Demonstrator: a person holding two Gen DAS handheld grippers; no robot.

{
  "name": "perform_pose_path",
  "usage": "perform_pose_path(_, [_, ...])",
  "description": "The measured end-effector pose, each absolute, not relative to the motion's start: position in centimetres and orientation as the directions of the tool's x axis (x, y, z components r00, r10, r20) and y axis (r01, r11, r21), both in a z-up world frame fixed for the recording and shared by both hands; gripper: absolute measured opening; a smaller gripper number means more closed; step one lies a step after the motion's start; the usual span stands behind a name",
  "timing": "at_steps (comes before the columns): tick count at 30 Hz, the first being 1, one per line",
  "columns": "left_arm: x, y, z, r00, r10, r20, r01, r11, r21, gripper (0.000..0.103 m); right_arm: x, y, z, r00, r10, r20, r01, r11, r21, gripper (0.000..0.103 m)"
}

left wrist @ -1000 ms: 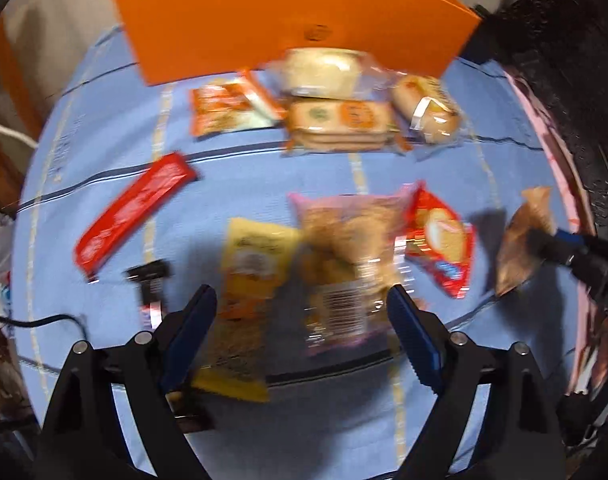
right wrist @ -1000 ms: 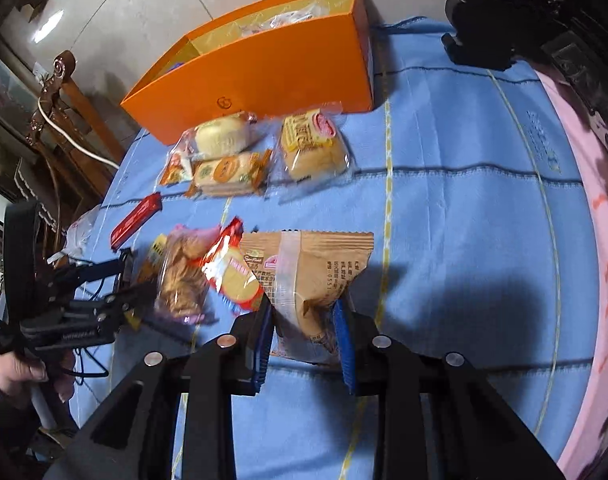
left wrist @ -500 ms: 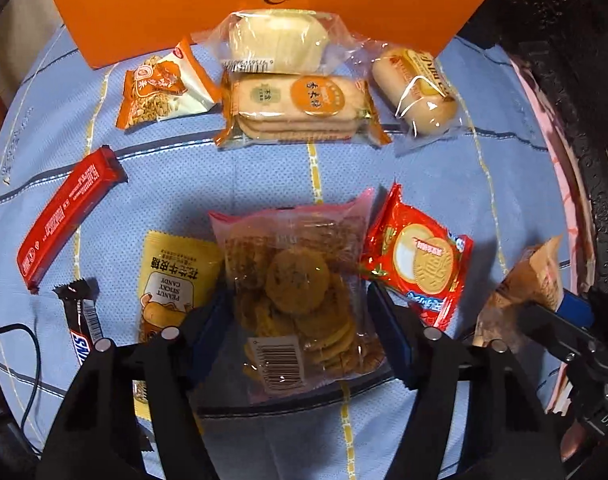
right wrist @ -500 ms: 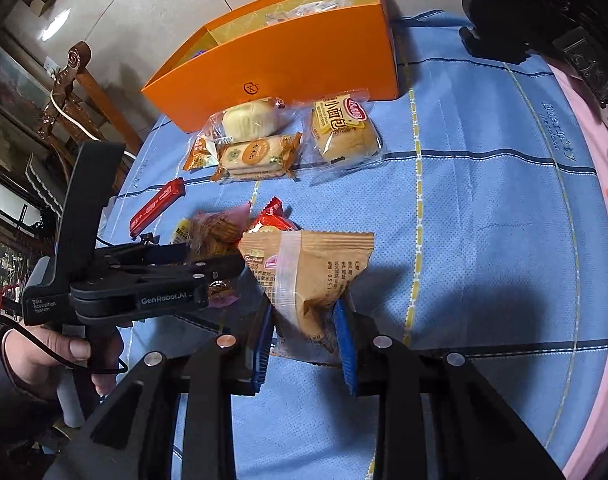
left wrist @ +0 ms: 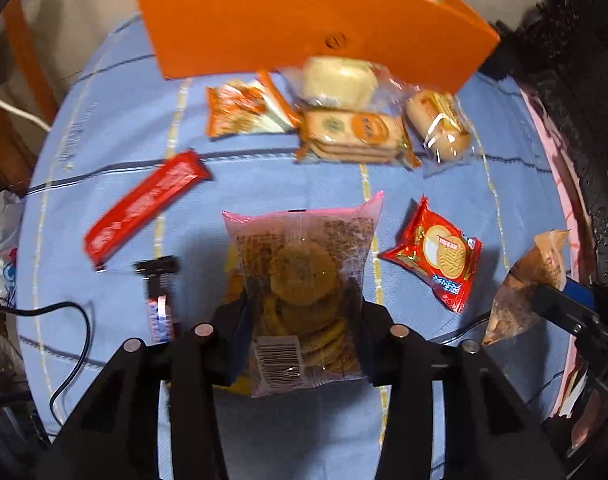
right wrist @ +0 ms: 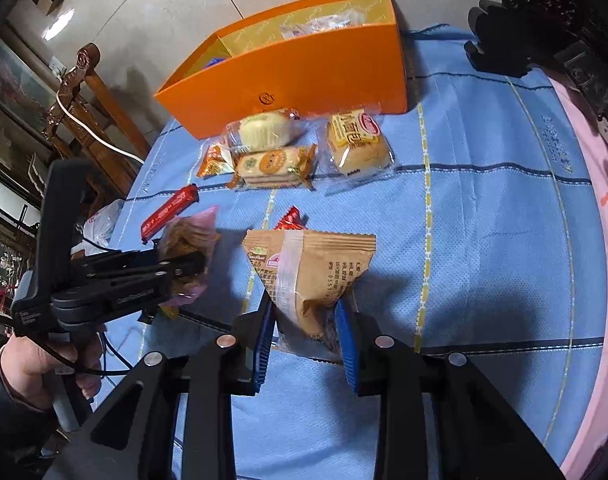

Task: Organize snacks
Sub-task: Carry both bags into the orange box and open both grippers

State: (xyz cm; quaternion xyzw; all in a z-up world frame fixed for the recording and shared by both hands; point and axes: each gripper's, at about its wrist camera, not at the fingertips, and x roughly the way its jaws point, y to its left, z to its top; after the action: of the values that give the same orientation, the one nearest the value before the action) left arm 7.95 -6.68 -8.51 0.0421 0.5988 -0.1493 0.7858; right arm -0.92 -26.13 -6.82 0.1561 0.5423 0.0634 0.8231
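My left gripper (left wrist: 302,320) has its jaws closing on a pink-edged clear bag of cookies (left wrist: 304,280); the pads press its sides, and the bag hangs a little above the blue tablecloth (left wrist: 104,128). A yellow packet (left wrist: 232,280) peeks out beneath it. My right gripper (right wrist: 305,320) is shut on a brown pastry packet (right wrist: 311,272), held off the cloth to the right of the cookie bag. An open orange box (right wrist: 304,76) stands at the far edge with wrapped snacks inside. From the right wrist view, the left gripper (right wrist: 192,268) shows with the cookie bag (right wrist: 188,236).
On the cloth lie a red bar (left wrist: 144,208), a dark candy bar (left wrist: 158,300), a red biscuit packet (left wrist: 435,256), an orange packet (left wrist: 244,110), a white cake (left wrist: 337,80), a biscuit pack (left wrist: 351,132) and a bun (left wrist: 439,128). Dark carved wood (left wrist: 583,140) borders the right.
The left gripper's jaws have come in around the cookie bag and taken hold of it, then lifted it off the cloth. The right gripper still holds the brown packet.
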Motion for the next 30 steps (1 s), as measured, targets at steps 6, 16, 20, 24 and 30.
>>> perform_pose_path(6, [7.8, -5.4, -5.8, 0.291, -0.184, -0.939, 0.27, 0.957, -0.104, 0.042, -0.4, -24.6, -5.1, 0.423, 0.283, -0.861, 0.024, 0.946, 0.323, 0.031])
perform_pose_path(16, [10.1, -5.5, -0.7, 0.407, -0.216, -0.888, 0.285, 0.953, -0.102, 0.043, 2.8, -24.5, -0.8, 0.514, 0.262, -0.817, -0.018, 0.955, 0.295, 0.031])
perform_pose_path(20, [13.8, -5.9, 3.0, 0.485, -0.242, -0.84, 0.287, 0.952, -0.108, 0.043, 6.0, -26.3, 1.8, 0.593, 0.24, -0.768, 0.0, 0.954, 0.299, 0.031])
perform_pose_path(24, [17.6, -7.1, 5.0, 0.528, -0.254, -0.81, 0.296, 0.949, -0.104, 0.043, 9.3, -27.5, 3.7, 0.647, 0.223, -0.729, 0.007, 0.955, 0.298, 0.031])
perform_pose_path(30, [22.8, -9.4, 5.7, 0.548, -0.253, -0.798, 0.307, 0.948, -0.09, 0.043, 14.1, -29.2, 5.0, 0.694, 0.204, -0.69, 0.013, 0.955, 0.296, 0.031])
